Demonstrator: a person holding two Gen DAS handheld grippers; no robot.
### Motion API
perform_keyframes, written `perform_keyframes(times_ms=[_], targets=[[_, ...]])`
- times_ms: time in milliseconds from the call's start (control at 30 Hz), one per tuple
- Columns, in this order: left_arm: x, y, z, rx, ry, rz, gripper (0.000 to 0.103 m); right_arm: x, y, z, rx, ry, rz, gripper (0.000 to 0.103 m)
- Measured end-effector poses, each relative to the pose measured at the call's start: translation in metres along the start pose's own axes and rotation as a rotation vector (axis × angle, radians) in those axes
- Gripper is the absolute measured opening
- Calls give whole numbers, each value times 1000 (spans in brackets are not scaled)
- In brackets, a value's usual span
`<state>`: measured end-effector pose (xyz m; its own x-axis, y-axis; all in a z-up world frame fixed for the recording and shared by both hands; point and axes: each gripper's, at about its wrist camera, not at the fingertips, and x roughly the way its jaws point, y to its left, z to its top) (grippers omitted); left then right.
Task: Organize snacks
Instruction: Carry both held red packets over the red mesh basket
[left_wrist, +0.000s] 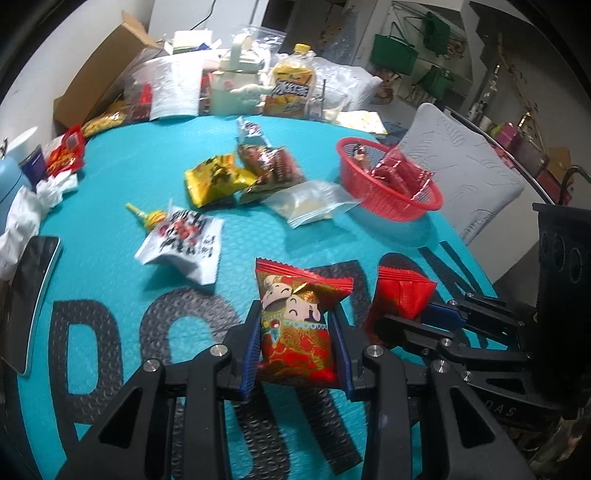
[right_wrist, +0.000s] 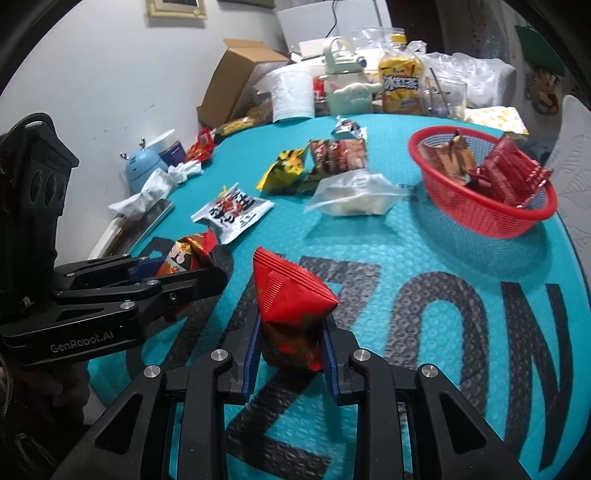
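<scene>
Left wrist view: both grippers, left gripper (left_wrist: 295, 343) and right gripper (right_wrist: 290, 347), each pinch a red packet, the red basket (left_wrist: 388, 206) (partly filled) awaits, several snacks left.

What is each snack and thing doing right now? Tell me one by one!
Left tongs: shut on the cartoon snack bag.
Cartoon snack bag: held up off the mat.
Right tongs: shut on the plain red bag.
Plain red bag: held, puffy, sealed.
Red basket: upright, some snacks inside.
Clear zip bag: lying flat on the mat.
Cardboard box: flaps open.
</scene>
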<state>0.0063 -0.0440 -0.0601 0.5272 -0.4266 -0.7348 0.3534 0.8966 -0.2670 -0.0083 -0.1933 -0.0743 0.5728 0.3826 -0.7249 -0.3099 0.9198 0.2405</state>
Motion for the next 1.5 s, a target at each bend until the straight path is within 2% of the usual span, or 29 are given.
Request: perform_keyframes(times_ms=[300,833,1200,1500], targets=[[-2,-21,19,40,-35,-51,34,-28,-16,7,42,-61,-6,28],[10,-70,71,148,-69,-132,34,-74,-58,33,62,-164,-101,28],[28,-102,114,210,-102,-156,34,-95,-92,64,42,-243,-188,28],[53,-119,149,236,-112,-159,34,-94,-120,91,29,-269,-205,28]])
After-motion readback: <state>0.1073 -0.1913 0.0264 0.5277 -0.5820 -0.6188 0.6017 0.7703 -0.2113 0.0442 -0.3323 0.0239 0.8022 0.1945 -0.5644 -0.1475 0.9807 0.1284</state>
